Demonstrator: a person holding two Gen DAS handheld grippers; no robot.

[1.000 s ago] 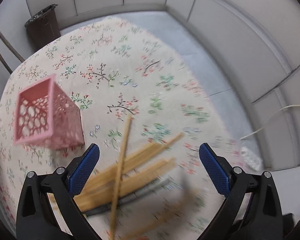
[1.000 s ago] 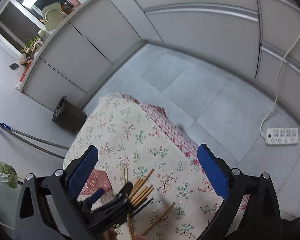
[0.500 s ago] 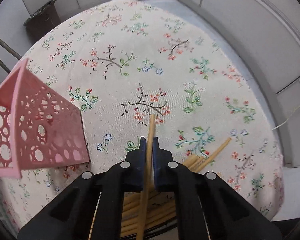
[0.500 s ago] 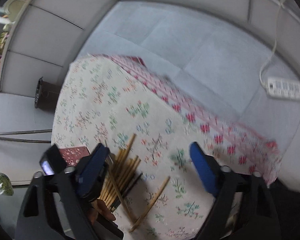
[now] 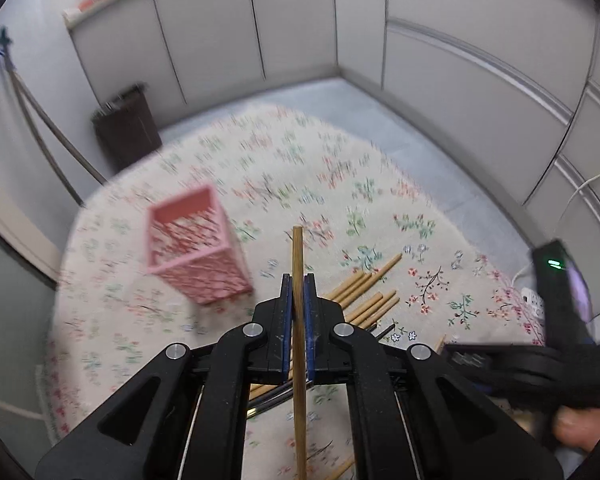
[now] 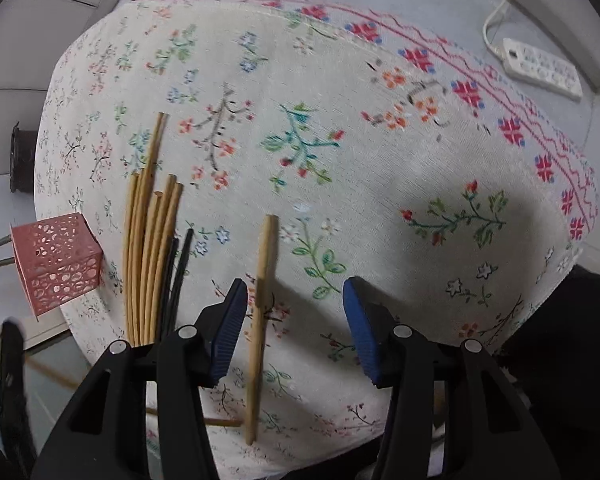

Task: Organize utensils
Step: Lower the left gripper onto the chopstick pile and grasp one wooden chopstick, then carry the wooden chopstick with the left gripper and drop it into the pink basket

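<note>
A flowered tablecloth (image 6: 380, 160) is carrying a pink perforated holder (image 5: 196, 252) and, beside it, a bundle of wooden chopsticks (image 6: 148, 248). The left gripper (image 5: 298, 292) is clamping one wooden chopstick (image 5: 297, 256) near its middle, clear of the cloth. The right gripper (image 6: 296, 320) is closing around a lone chopstick (image 6: 262, 280) lying between its pads, not yet pinched; these light, stiff, smooth sticks will probably pivot unless gripped mid-length.

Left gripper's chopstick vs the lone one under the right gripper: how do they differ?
The left gripper is shut on one wooden chopstick, lifted off the tablecloth. The lone chopstick lies flat on the cloth between the right gripper's closing jaws, not yet pinched. Both are plain tan wood, apart from the chopstick pile.
</note>
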